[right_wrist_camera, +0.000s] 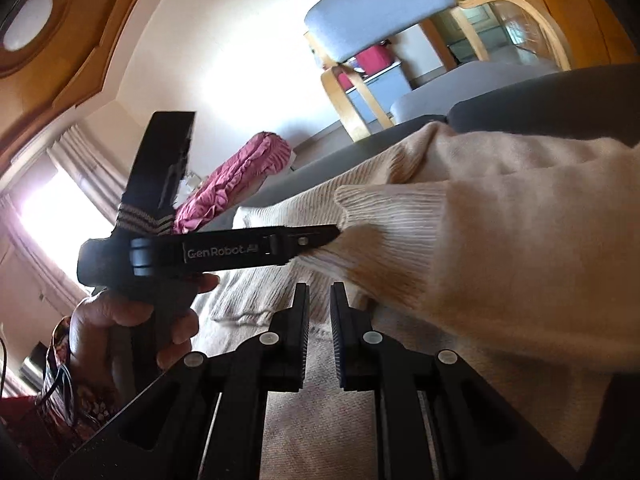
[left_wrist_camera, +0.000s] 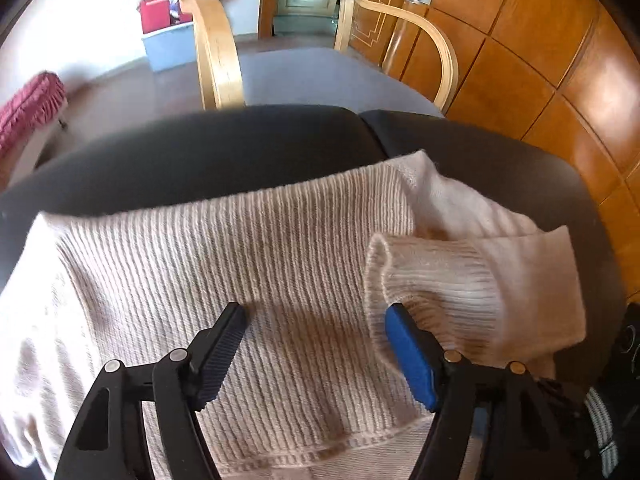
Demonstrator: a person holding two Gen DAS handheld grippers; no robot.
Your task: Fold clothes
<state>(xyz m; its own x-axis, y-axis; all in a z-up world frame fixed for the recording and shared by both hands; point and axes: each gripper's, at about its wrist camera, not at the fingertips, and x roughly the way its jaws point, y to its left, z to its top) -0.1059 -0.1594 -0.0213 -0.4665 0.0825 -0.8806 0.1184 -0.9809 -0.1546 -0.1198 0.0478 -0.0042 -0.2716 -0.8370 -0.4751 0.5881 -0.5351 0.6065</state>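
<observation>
**Cuff at the left jaws, sweater across the dark seat**

Black fingers of the left gripper (left_wrist_camera: 316, 320) stand spread wide at 6 o'clock in the left wrist view, above the ribbed hem of the cream sweater (left_wrist_camera: 224, 252). The blue pad (left_wrist_camera: 408, 354) touches the cuff (left_wrist_camera: 432, 284) of a sleeve folded across the body at 3 o'clock; nothing is pinched. The sweater lies flat on a dark cushion (left_wrist_camera: 224, 148). Beyond it at 12 o'clock stands a wooden armchair (left_wrist_camera: 216, 48) with grey-blue padding, wooden panels (left_wrist_camera: 520, 40) at 2 o'clock, a pink ruffled cloth (left_wrist_camera: 28, 108) at 9 o'clock.

From the right wrist, the right gripper (right_wrist_camera: 320, 296) shows its fingers nearly together with a narrow gap, gripping nothing. The sleeve fills 3 o'clock, hiding the cushion there. At 9 o'clock a hand (right_wrist_camera: 132, 320) holds the left gripper's handle.
</observation>
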